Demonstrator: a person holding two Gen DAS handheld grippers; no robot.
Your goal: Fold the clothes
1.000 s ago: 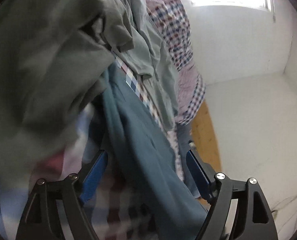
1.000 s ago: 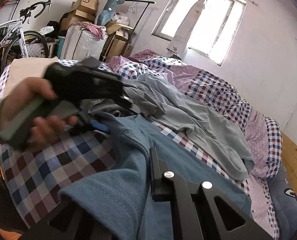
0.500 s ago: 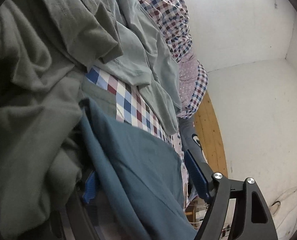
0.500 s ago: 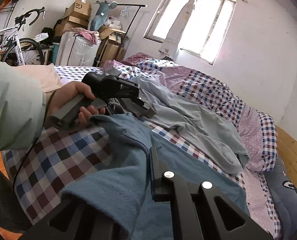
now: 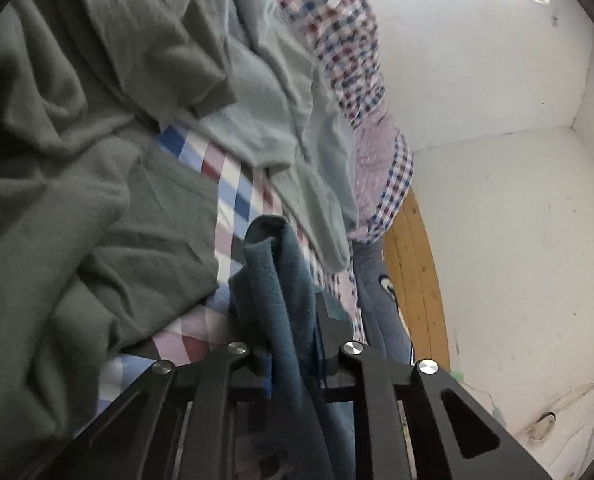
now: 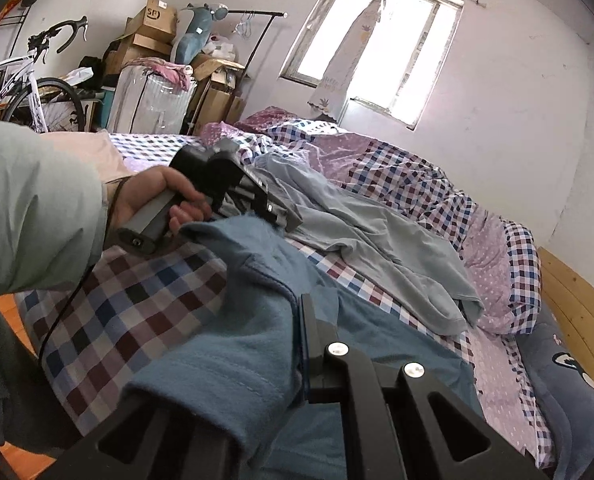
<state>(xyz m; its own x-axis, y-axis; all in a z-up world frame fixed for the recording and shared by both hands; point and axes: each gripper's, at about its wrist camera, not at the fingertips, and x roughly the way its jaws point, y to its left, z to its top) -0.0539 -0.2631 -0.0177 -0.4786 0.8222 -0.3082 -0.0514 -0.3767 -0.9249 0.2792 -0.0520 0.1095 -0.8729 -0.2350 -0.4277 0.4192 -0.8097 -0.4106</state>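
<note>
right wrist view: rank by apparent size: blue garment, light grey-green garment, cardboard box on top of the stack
1. blue garment, though it sits right at the lens, so inflated
2. light grey-green garment
3. cardboard box, far off, so true size is unsure

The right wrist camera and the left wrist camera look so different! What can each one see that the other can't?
Only the right wrist view shows the bicycle, the cardboard boxes, the window and the person's hand holding the left hand-held gripper.

Only the left wrist view shows the left hand-held gripper close up, shut on a bunched fold of the blue garment, and the dark grey garment.

Both show the blue garment, the light grey garment and the checked bedsheet.
</note>
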